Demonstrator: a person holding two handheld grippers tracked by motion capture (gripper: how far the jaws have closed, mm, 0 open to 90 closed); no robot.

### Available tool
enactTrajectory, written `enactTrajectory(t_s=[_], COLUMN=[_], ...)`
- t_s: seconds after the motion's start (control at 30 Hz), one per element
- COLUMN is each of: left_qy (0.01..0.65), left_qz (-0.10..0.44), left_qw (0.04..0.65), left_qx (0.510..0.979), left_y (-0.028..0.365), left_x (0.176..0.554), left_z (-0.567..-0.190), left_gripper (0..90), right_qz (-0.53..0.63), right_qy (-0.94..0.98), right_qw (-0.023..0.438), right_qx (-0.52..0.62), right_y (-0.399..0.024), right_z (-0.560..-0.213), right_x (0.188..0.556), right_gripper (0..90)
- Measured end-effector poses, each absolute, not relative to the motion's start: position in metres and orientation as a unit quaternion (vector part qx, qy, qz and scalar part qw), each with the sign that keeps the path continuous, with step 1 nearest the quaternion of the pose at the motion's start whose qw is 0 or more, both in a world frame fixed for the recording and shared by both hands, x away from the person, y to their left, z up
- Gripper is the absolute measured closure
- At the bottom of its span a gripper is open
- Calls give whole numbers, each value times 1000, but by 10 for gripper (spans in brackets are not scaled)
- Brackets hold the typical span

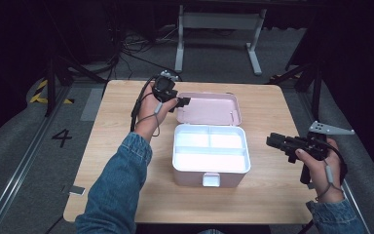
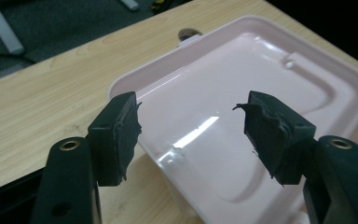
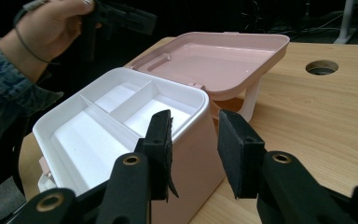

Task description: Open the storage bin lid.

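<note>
Here the pink box (image 1: 209, 156) sits between 2 grippers, left (image 1: 184, 101) and right (image 1: 271, 141), jaws open, empty.

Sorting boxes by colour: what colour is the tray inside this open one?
White; the tray sits in a pink box, clearest in the right gripper view.

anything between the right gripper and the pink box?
Nothing. In the high view a bare strip of the wooden table separates the right gripper from the pink box; its jaws stand open and empty.
</note>
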State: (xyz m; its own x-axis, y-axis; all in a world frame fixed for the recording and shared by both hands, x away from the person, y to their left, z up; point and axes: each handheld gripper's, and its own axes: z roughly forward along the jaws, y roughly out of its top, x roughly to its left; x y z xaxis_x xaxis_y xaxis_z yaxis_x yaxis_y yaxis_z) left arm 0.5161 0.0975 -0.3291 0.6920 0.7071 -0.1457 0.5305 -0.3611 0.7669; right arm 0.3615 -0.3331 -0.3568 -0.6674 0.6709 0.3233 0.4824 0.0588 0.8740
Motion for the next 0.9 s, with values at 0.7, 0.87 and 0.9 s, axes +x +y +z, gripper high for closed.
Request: enactTrajectory(t_s=[0.7, 0.87, 0.9], left_qy=[324, 326, 327], left_qz=[146, 144, 142], left_qw=[429, 415, 416], left_qx=[831, 837, 837], left_y=[173, 190, 192], left_x=[400, 388, 386], left_z=[-299, -310, -312], left_gripper=[339, 338, 333], right_qz=[540, 522, 516], right_qy=[743, 753, 755], right_qw=[86, 89, 89], right_qx=[385, 391, 395], right_y=[-318, -323, -325], right_z=[-352, -353, -354], right_x=[396, 399, 399], right_gripper=[603, 591, 588])
